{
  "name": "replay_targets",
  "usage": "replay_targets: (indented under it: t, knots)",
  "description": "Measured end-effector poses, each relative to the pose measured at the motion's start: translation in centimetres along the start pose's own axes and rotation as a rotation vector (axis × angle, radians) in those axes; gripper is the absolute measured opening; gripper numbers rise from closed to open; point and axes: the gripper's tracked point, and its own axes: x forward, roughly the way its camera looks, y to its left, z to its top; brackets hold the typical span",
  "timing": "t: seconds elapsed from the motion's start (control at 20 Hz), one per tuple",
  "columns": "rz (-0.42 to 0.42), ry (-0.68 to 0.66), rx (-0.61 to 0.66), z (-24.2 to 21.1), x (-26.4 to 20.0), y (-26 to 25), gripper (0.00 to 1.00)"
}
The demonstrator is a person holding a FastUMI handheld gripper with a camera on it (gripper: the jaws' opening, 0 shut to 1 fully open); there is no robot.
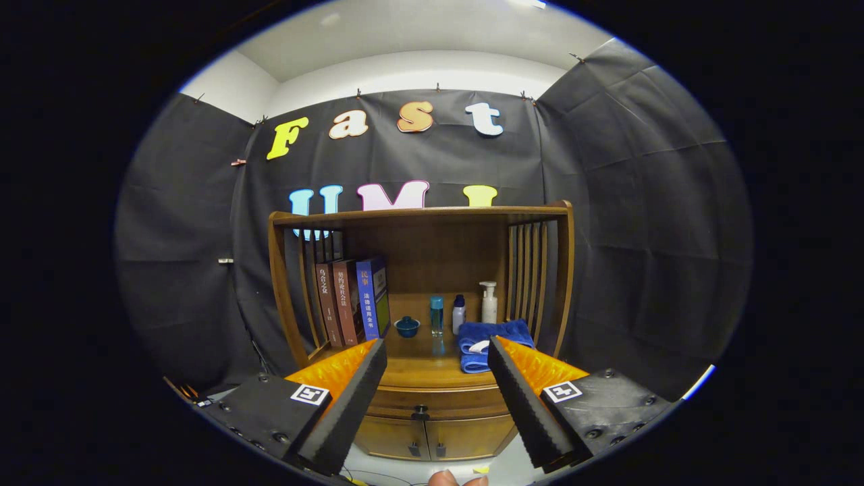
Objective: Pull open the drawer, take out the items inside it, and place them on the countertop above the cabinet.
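Note:
A wooden cabinet (422,270) stands against the booth wall, straight ahead of my gripper (437,351). Its drawer (439,403), with a small dark knob (420,409), is closed and sits just under the countertop (425,368). Two lower doors (432,437) are closed below it. My fingers stand wide open with nothing between them, some way in front of the cabinet, and the knob shows low in the gap between them. The drawer's contents are hidden.
On the countertop stand three books (354,300) at the left, a small blue bowl (407,327), a blue bottle (437,314), a dark-capped bottle (459,313), a white pump bottle (488,302) and a folded blue towel (487,343) at the right. A hand (457,479) shows below.

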Motion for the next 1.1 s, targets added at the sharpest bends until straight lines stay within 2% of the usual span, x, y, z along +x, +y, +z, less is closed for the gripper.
replay_targets:
  t: [0.55, 0.7, 0.85, 1.1]
  knots:
    - [0.006, -0.022, 0.000, -0.1, 0.4, 0.5, 0.99]
    - [-0.002, -0.037, -0.013, -1.5, 1.3, 0.7, 0.99]
    - [0.006, -0.053, 0.027, -3.2, 2.3, 1.2, 0.99]
    - [0.005, -0.047, 0.030, -8.0, 4.7, 1.7, 0.99]
